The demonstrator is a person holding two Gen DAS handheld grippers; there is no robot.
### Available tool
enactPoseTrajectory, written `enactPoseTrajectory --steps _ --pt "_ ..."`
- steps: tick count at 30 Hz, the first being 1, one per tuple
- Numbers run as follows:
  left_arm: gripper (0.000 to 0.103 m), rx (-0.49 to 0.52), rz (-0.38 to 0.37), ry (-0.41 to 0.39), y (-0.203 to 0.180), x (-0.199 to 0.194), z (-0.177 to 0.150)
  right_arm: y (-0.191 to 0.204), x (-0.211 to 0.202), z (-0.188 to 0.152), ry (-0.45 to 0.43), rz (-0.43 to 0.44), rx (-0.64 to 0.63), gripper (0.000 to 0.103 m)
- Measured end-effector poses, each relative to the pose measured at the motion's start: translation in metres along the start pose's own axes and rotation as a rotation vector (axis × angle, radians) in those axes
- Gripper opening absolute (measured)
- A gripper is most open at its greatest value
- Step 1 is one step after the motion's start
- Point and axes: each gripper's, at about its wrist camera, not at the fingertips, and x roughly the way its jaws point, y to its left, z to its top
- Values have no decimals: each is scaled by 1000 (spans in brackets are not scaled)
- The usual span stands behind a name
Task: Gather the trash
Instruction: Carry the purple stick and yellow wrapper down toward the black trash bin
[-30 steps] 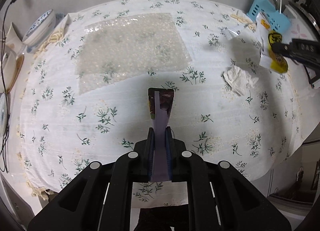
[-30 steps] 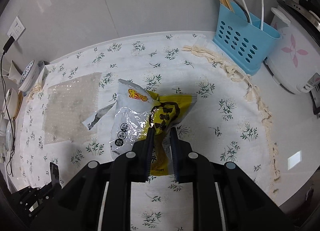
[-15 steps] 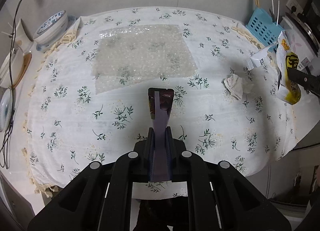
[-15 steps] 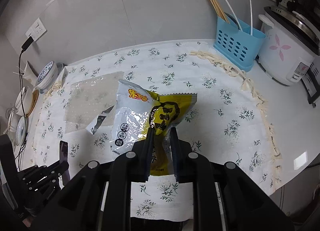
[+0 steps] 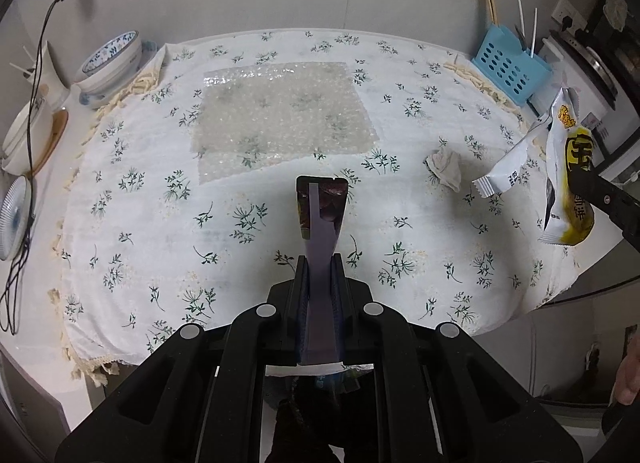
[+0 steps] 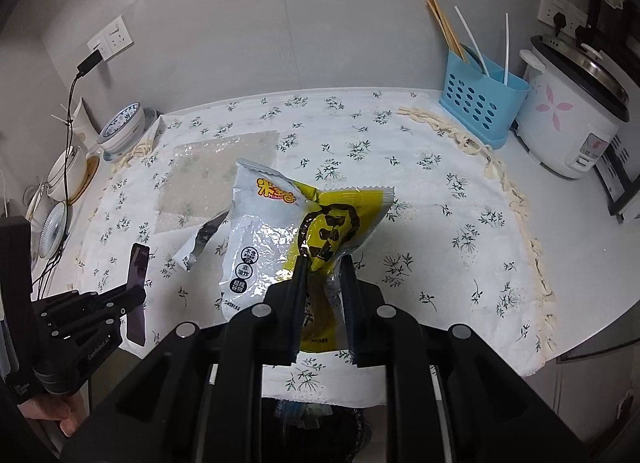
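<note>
Spread over the bench [image 5: 120, 199], the floral cloth [image 5: 168, 247] carries a crumpled tissue [image 5: 444, 165], lying ahead and right of the left tongs [image 5: 320, 263], nearer the right tongs [image 6: 323, 263]. Both tongs are clamped full: a dark wrapper [image 5: 320, 211] in the left, a yellow snack bag [image 6: 280, 231] in the right.

Glossy foil wrapper [image 6: 280, 231]; cloth tablecloth [image 5: 140, 223]

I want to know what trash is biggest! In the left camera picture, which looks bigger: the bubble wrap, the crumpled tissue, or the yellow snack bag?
Largest to smallest, as they look:
1. Bubble wrap, lying flat on the tablecloth.
2. Yellow snack bag, held up in the right gripper.
3. Crumpled tissue.
The bag hangs nearer the camera, so it may look bigger than it is.
</note>
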Motion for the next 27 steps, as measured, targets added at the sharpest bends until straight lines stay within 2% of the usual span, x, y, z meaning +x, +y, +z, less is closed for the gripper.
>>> enactPoseTrajectory --steps 9,27 --pt "10 5 -35 -17 -2 -18 -16 9 -18 -22 -7 32 -15 16" --pt "10 -17 -69 -21 0 -37 -63 24 -29 -77 35 75 -45 16"
